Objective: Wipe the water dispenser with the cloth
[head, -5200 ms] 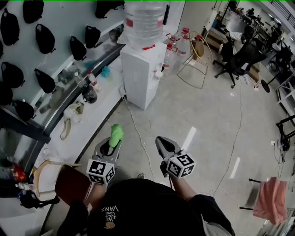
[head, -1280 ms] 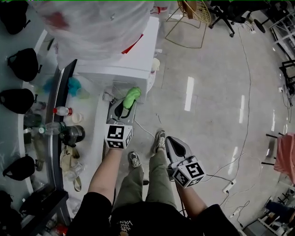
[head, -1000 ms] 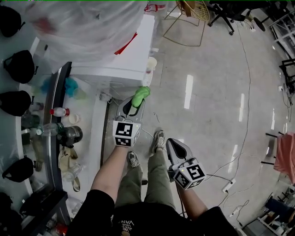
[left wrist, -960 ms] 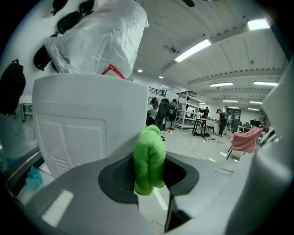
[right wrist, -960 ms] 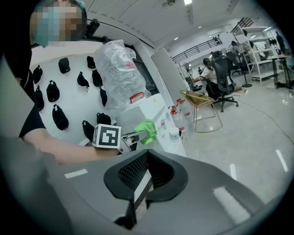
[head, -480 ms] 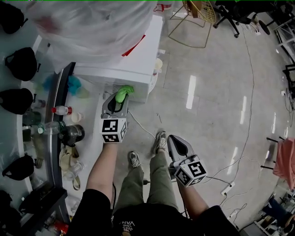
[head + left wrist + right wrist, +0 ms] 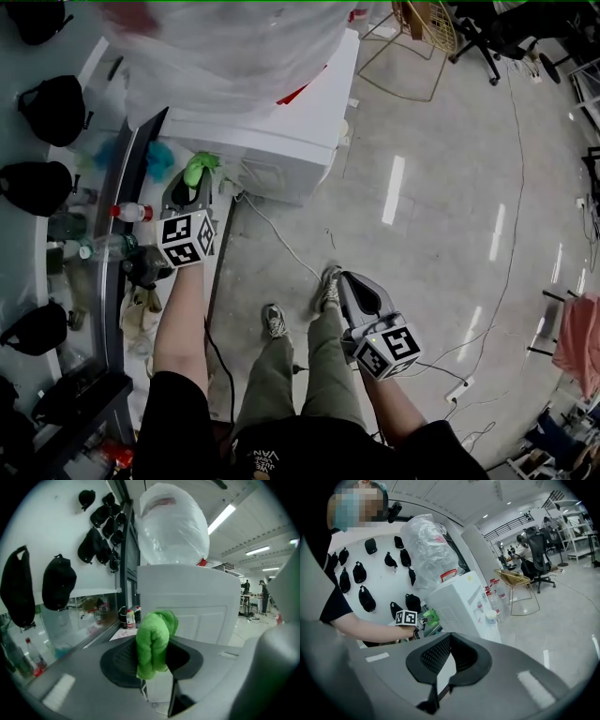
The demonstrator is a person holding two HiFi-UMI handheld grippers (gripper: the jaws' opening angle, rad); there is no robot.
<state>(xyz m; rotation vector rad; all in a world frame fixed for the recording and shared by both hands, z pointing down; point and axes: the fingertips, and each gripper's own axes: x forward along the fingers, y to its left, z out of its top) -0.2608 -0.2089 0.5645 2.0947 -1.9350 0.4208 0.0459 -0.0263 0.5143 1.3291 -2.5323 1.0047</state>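
The white water dispenser stands beside the counter, and a large plastic-wrapped bottle sits on top of it. My left gripper is shut on a folded green cloth at the dispenser's lower corner, on the counter side. In the left gripper view the cloth hangs right in front of the dispenser's white panel; whether they touch I cannot tell. My right gripper hangs low over the floor beside the person's legs, shut and holding nothing. The right gripper view shows the dispenser and the cloth from a distance.
The counter on the left carries bottles and a dark jug. Black caps hang on the wall. A white cable runs across the floor from the dispenser. A wire chair stands beyond it.
My left gripper has carried the cloth leftward along the dispenser's near side to its counter-side corner. The right gripper has stayed where it was.
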